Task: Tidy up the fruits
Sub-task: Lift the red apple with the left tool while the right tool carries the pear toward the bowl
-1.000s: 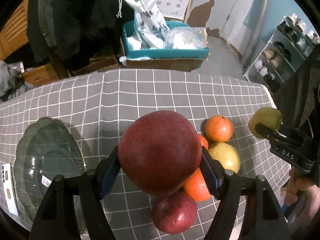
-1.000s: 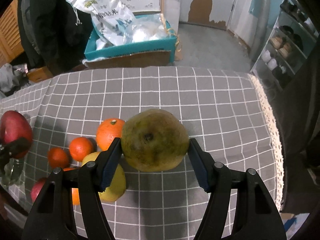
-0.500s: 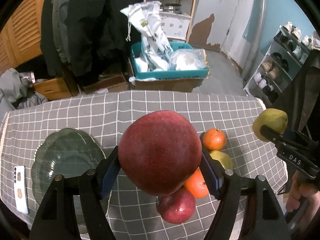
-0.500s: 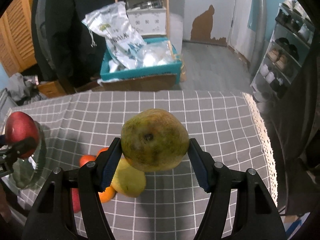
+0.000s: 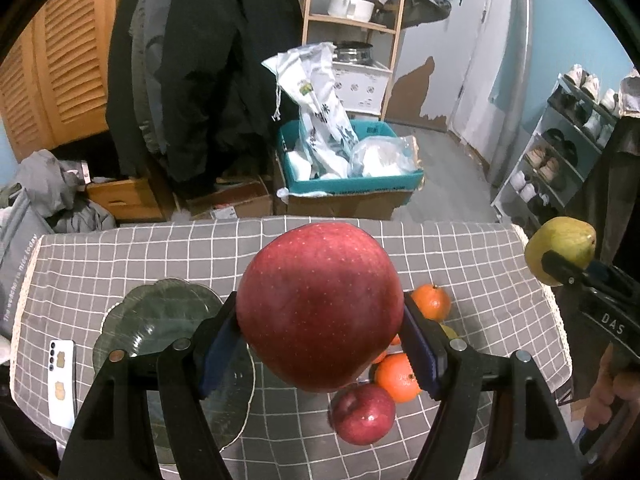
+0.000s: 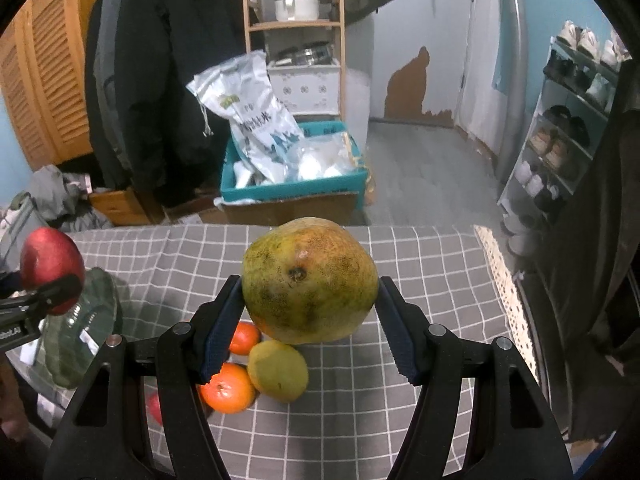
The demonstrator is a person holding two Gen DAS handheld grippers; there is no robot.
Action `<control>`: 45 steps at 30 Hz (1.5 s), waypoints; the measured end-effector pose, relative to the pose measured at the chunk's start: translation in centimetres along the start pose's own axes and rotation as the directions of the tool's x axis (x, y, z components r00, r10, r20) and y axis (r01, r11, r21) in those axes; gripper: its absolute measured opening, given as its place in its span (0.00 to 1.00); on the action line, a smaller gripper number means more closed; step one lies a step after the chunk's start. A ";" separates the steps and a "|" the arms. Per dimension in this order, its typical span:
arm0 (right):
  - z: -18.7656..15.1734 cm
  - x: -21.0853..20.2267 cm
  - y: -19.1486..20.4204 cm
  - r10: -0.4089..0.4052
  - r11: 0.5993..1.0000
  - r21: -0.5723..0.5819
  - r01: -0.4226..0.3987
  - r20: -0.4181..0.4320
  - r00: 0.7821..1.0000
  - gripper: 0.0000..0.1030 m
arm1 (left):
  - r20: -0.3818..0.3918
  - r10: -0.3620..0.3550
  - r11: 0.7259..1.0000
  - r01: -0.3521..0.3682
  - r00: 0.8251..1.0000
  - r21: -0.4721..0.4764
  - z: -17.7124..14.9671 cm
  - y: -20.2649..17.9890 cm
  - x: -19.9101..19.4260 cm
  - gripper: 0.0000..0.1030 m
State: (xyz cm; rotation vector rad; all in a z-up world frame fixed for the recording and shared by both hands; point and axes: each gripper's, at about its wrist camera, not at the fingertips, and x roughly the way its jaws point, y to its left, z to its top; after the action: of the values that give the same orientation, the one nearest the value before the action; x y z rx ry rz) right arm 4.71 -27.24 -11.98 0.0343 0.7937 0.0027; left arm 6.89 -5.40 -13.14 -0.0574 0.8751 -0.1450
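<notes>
My left gripper (image 5: 320, 340) is shut on a large red apple (image 5: 320, 308), held high above the table. My right gripper (image 6: 310, 320) is shut on a green-brown pear (image 6: 310, 280), also held high; it shows at the right of the left wrist view (image 5: 560, 248). Below lie a small red apple (image 5: 362, 414), oranges (image 5: 398, 376) (image 5: 432, 302) and a yellow pear (image 6: 278, 370). A green glass plate (image 5: 160, 320) lies on the table to the left. The held apple also shows at the left of the right wrist view (image 6: 52, 264).
The table has a grey checked cloth (image 5: 160, 256) with a lace edge on the right (image 6: 504, 280). A white phone (image 5: 62, 380) lies left of the plate. Beyond the table stand a teal box with bags (image 5: 348, 168), hanging coats and a shoe rack (image 5: 560, 160).
Both grippers have risen well above the table with their fruit still held. The table and loose fruit look smaller and lower in both views.
</notes>
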 end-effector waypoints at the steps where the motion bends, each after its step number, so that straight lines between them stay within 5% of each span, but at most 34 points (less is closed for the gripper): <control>1: 0.2 -0.3 0.1 0.002 1.000 -0.004 -0.002 0.006 1.000 0.65 | 0.004 0.001 1.000 -0.001 1.000 -0.002 0.1 0.1 -0.2 0.74; 16: 1.9 -1.7 4.5 0.062 0.996 -0.066 -0.059 0.046 0.997 0.65 | 0.055 0.027 0.998 -0.024 0.998 -0.050 0.6 3.1 -2.8 0.74; 45: 2.9 3.5 22.2 0.290 0.932 -0.200 -0.303 -0.088 0.953 0.65 | -0.004 0.217 0.948 -0.212 0.976 -0.236 -2.9 17.3 -3.5 0.74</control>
State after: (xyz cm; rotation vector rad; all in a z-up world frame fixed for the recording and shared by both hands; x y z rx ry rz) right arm 9.51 -5.13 -11.73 -0.0480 0.8359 0.3769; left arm 4.20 12.28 -14.24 -0.1839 0.8670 0.1642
